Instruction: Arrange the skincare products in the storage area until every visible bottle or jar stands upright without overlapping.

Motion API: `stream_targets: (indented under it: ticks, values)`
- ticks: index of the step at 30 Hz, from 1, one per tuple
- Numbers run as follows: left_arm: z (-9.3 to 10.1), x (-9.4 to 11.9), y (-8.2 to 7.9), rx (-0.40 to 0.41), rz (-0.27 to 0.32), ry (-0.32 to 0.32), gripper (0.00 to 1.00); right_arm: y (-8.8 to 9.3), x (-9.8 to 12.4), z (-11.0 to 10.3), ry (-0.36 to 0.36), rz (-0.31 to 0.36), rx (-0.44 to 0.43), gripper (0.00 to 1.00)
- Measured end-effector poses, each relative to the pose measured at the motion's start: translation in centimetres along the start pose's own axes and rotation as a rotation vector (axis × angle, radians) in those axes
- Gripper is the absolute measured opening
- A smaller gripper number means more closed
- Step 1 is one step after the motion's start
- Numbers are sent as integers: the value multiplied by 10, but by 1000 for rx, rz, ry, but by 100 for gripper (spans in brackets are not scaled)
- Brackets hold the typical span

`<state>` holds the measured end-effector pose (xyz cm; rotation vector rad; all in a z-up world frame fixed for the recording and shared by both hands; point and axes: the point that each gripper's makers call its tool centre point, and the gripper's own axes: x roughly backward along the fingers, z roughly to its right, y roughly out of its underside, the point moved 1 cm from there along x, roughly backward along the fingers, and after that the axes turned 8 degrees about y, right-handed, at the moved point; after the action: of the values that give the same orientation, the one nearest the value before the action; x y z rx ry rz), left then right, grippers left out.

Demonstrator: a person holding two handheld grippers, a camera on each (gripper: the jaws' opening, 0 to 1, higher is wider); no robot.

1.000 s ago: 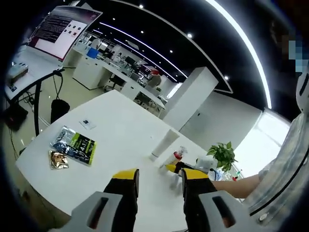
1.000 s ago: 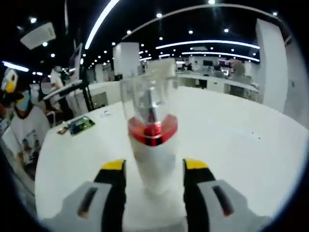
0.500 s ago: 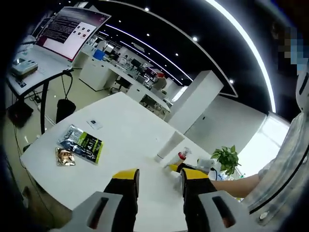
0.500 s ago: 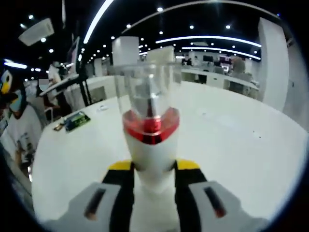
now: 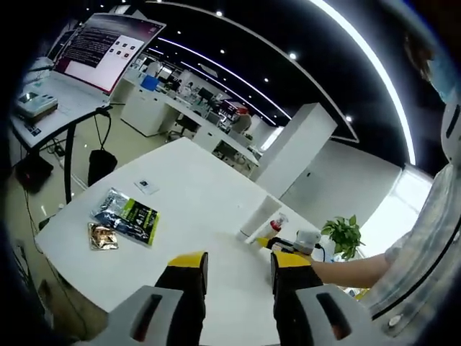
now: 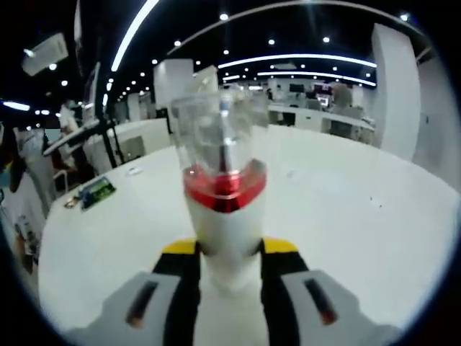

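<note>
white table [image 6: 346, 216], bottle [image 6: 225, 216] in right tool [image 6: 225, 249]

Bright ceiling strips, fisheye warp; near bottle [image 6: 223, 209] prob. blurred.

White table [image 5: 194, 194], green-black sachet [image 5: 133, 215] beside a bronze one [image 5: 103, 236] (touching); potted plant [image 5: 341, 234], presentation screen [image 5: 108, 43]
</note>
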<state>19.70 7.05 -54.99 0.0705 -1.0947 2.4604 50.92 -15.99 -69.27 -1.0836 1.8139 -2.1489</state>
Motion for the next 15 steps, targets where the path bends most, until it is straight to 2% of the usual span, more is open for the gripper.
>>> stream_targets:
  ticks: [13, 15]
  values:
    - [-4, 2, 0, -2, -1, -21, 36, -6, -11, 5, 38, 21, -51, 31]
    - [-4, 1, 0, -1, -5, -20, 36, -6, -9, 4, 32, 17, -104, 34]
